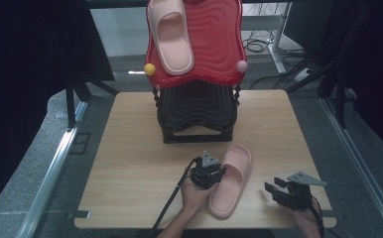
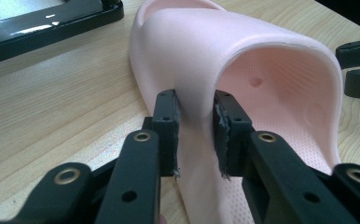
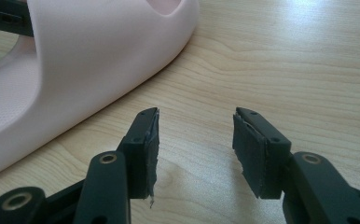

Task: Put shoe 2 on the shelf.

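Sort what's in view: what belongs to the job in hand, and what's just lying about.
In the job:
- pink slipper on the table
- left gripper, shut on that slipper's side wall
- red-topped rack
- second pink slipper, lying on the rack's top

Just there:
- right gripper, open over bare wood
- cables on the floor

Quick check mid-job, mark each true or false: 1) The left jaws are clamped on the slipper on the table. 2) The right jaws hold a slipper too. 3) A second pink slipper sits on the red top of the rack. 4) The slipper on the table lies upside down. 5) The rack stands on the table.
1) True: the left gripper pinches the side wall of the pink slipper on the table.
2) False: the right gripper is open with nothing between its jaws.
3) True: the second slipper lies on the red top.
4) False: it rests sole down, strap up.
5) True: the black rack stands on the wooden table.
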A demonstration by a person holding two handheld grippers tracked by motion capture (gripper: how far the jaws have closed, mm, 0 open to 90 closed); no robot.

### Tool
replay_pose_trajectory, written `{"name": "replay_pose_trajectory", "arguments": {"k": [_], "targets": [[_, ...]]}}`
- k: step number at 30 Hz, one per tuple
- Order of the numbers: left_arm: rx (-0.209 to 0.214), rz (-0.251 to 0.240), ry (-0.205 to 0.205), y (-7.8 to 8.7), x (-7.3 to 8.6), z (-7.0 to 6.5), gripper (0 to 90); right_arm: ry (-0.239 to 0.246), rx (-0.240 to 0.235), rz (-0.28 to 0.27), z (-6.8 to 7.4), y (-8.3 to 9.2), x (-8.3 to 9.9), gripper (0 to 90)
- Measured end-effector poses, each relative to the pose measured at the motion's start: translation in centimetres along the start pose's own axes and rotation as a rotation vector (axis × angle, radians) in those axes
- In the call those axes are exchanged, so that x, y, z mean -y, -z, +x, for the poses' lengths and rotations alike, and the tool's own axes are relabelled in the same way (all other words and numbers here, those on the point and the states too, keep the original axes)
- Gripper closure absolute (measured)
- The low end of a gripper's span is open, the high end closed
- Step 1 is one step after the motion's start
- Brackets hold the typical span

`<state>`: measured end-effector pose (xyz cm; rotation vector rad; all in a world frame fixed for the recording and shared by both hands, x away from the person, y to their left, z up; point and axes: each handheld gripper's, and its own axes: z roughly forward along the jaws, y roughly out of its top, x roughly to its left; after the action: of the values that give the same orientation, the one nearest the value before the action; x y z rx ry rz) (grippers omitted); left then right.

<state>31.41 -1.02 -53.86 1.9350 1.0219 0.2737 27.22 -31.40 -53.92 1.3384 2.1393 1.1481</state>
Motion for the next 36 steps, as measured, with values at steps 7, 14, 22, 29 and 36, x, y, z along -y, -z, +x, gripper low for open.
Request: {"name": "replay_pose_trajectory", "arguments": {"k": [7, 14, 22, 29, 36], "targets": [[-0.009, -0.016, 0.007, 0.2, 0.2, 0.0, 82.9, -0.018, 0.012, -0.012, -0.3, 0.3, -0.1, 51.0], [-0.002, -0.019, 0.001, 0.4, 0.3, 0.0, 84.6, -0.02, 0.016, -0.015, -0.5, 0.5, -0.1, 51.0], [0.029, -0.054, -0.002, 1.3, 0.5, -0.1, 85.2, -0.027, 0.026, -0.021, -0.7, 0.6, 0.0, 51.0], [0.037, -0.116, 0.006, 2.8, 0.3, 0.1, 85.2, -0.034, 0.028, -0.026, -0.8, 0.7, 0.0, 50.9], [0.024, -0.195, 0.024, 5.1, 0.8, 1.0, 85.2, -0.038, 0.031, -0.021, -0.9, 0.6, 0.1, 49.9]]}}
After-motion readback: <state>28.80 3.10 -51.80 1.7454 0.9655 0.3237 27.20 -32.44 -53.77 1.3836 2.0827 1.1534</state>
